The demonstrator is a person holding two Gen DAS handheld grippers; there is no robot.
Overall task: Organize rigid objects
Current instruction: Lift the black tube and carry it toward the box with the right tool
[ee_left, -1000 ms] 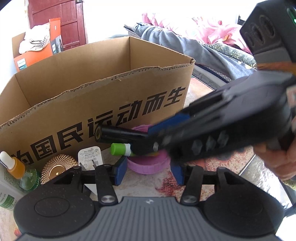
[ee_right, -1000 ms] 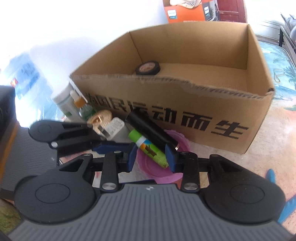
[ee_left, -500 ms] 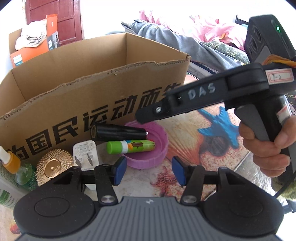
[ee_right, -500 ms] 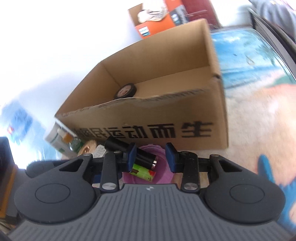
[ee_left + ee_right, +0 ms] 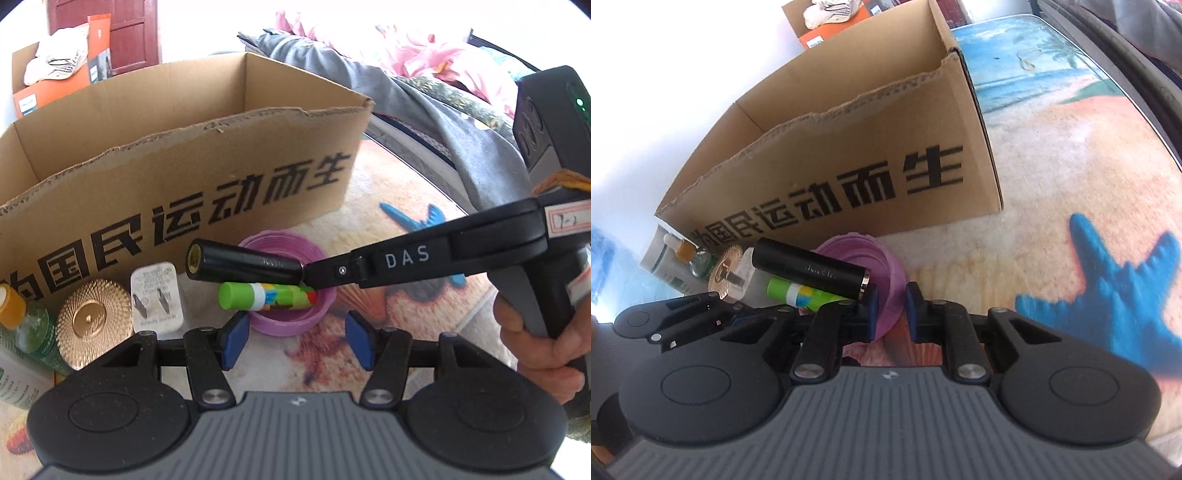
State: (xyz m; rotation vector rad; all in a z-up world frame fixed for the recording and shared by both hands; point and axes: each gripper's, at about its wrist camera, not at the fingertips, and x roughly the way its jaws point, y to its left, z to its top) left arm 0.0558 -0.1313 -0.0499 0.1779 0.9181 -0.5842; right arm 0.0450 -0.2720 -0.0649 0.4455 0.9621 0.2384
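Low in the centre of the right wrist view, the right gripper [image 5: 891, 308] has just been closing, and its narrowed jaws straddle the rim of the purple lid [image 5: 882, 266], apparently not yet pinching it. The black tube [image 5: 243, 264] and glue stick [image 5: 264, 297] lie across that lid, below the cardboard box [image 5: 177, 199], their likely destination. The left gripper [image 5: 295, 341] has been widening and hangs spread and empty at lower centre.

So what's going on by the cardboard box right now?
The right gripper has just been closing its jaws over the rim of the purple lid, which has a black tube and green glue stick lying across it; a firm grip isn't clear yet. The left gripper, jaws just opened wider, hovers empty nearby.
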